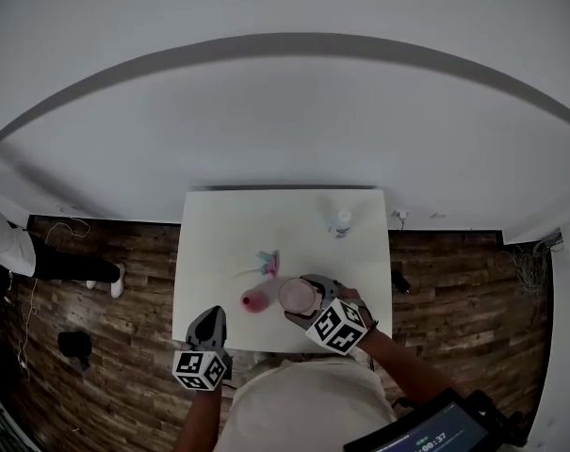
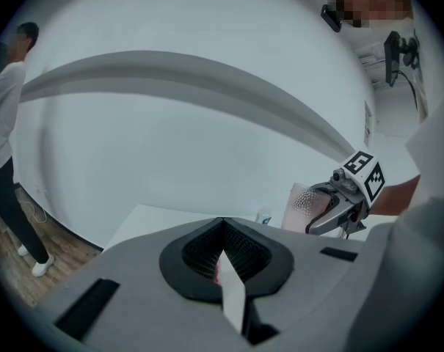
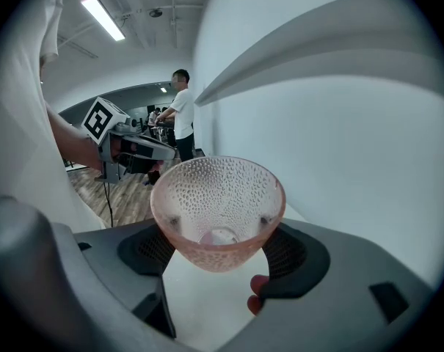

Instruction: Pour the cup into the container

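Note:
A clear pink dimpled cup (image 1: pixel 297 295) is held upright a little above the white table (image 1: pixel 219 243), with my right gripper (image 1: pixel 300 299) shut on its sides. In the right gripper view the cup (image 3: pixel 218 196) fills the space between the black pads, and something small and pale lies at its bottom. A small red-pink container (image 1: pixel 254 300) stands on the table just left of the cup. My left gripper (image 1: pixel 209 314) hovers at the table's front left edge. Its jaws meet at the tips and hold nothing (image 2: pixel 222 224). It sees the cup (image 2: pixel 301 205) at the right.
A small bottle (image 1: pixel 341 221) stands at the table's far right. Teal and pink items (image 1: pixel 267 264) lie near the middle. Wooden floor surrounds the table, and a white wall rises behind it. A person (image 3: pixel 182 112) stands across the room.

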Available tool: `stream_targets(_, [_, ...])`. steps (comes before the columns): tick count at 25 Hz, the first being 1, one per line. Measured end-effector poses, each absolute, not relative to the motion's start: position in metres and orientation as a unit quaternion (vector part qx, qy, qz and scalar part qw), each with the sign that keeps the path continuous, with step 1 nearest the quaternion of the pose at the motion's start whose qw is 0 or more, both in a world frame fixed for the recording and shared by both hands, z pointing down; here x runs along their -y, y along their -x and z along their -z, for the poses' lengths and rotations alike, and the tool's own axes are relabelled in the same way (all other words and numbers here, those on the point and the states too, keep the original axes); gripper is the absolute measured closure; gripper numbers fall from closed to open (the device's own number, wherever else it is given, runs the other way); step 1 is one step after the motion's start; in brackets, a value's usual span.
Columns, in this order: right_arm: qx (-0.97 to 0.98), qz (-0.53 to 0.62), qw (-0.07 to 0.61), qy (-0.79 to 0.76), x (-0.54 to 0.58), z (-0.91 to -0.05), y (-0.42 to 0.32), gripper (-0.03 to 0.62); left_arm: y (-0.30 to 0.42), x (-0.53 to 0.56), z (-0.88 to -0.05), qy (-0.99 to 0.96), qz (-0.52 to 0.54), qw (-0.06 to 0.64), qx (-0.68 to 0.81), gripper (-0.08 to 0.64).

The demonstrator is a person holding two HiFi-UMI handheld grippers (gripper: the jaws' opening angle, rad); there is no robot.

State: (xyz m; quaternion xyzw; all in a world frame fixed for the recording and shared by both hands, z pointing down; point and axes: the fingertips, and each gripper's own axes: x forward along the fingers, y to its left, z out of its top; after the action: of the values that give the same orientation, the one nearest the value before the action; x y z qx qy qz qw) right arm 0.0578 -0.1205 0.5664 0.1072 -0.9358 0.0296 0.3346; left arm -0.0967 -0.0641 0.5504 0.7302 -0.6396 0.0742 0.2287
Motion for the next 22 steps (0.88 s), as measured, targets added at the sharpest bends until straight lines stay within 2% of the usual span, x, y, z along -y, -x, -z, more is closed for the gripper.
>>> stream_targets(12, [0.916, -0.058, 0.323, -0.232, 0.113, -0.567, -0.075, 0.23, 0.112, 0.062, -0.56, -0.771, -0.094, 0.231, 0.586, 0.551])
stream_targets(22, [0.91, -0.057, 0.308, -0.273, 0.103, -0.552, -0.047, 0.23, 0.134, 0.058, -0.557, -0.795, -0.096, 0.225, 0.555, 0.549])
